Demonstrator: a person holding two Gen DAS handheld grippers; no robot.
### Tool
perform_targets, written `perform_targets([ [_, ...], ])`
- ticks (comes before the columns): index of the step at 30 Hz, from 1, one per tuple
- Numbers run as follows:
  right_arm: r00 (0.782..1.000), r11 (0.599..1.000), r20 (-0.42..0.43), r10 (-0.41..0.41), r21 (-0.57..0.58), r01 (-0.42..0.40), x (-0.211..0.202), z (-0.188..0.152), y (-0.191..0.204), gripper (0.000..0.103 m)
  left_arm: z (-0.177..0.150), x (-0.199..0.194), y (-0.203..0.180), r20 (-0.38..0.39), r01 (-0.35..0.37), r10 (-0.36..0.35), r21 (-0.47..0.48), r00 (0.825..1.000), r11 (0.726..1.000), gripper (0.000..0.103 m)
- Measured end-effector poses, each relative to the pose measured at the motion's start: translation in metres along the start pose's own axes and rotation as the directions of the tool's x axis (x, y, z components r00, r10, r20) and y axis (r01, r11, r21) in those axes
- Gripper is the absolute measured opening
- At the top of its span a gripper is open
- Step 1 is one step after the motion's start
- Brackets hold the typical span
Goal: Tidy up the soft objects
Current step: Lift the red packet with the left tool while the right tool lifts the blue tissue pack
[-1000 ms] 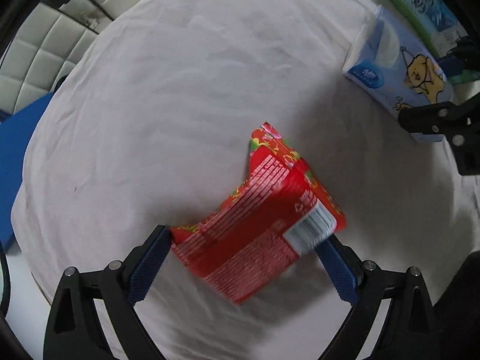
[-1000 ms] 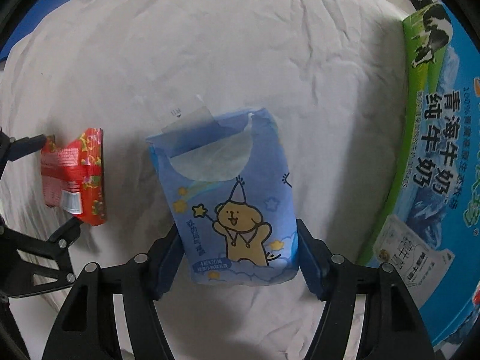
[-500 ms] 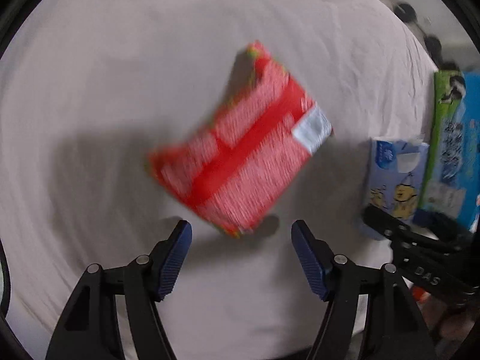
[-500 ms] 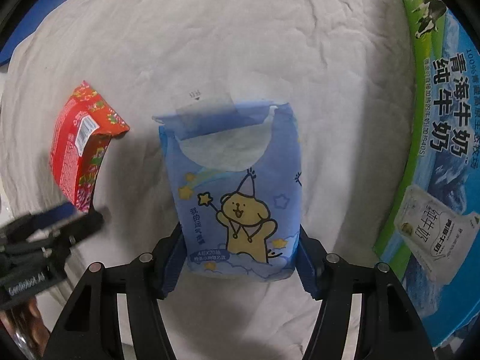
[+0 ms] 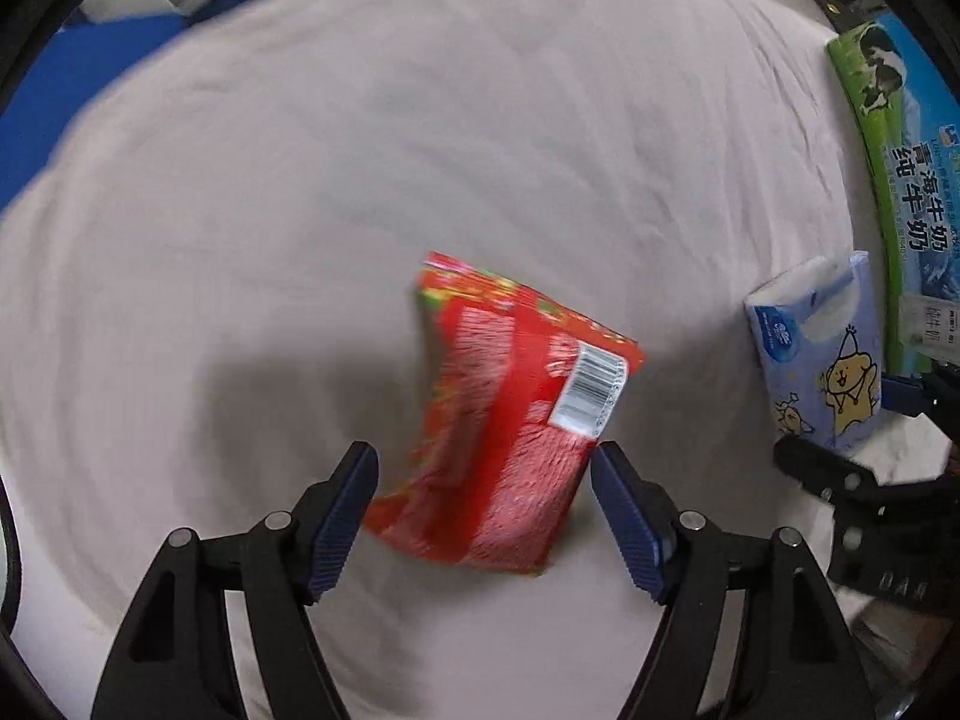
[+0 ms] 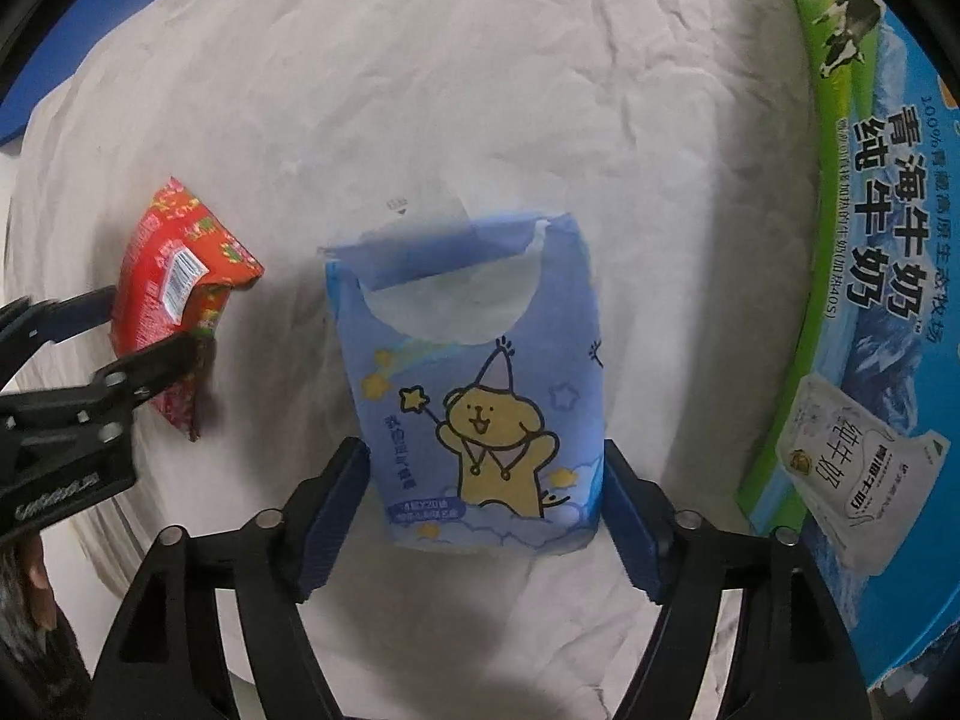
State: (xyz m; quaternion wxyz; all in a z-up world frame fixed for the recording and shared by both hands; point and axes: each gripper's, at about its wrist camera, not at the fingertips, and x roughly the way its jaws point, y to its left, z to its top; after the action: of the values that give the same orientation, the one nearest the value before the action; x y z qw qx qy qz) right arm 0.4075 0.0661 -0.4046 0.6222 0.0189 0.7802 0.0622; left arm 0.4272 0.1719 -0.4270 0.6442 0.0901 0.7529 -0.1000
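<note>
Both grippers mid-pickup, pre-sort step imo. Left gripper fingers spread around the crinkly red foil snack packet on the white wrinkled sheet; contact unclear (frame blurred). Right gripper pinching the soft blue cartoon-bear tissue pack at its lower sides. Next: close left w/ light squeeze, then carry both toward the blue-green milk carton box?

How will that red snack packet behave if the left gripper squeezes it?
The red snack packet looks like thin, creased film, so it will probably crumple rather than resist. Its glossy surface may slip between the left gripper pads. It seems light, so it could flop from one edge.
</note>
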Motion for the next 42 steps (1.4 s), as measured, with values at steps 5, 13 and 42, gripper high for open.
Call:
perform_targets([
  [5, 1.000, 1.000, -0.001, -0.006, 0.007, 0.006, 0.010, -0.003, -0.002, 0.078, -0.003, 0.014, -0.006, 0.010, -0.013, 0.013, -0.037, 1.000, 0.999, 0.067],
  [13, 0.999, 0.999, 0.053, 0.013, 0.040, -0.016, 0.004, -0.004, -0.010, 0.093, -0.058, 0.024, -0.022, 0.039, 0.085, -0.077, -0.287, 0.996, 0.954, 0.051],
  [42, 0.986, 0.990, 0.095, -0.139, 0.004, 0.139, 0.009, -0.044, 0.015, 0.040, -0.071, -0.010, -0.012, 0.162, 0.046, 0.015, -0.366, 0.987, 0.929, 0.044],
])
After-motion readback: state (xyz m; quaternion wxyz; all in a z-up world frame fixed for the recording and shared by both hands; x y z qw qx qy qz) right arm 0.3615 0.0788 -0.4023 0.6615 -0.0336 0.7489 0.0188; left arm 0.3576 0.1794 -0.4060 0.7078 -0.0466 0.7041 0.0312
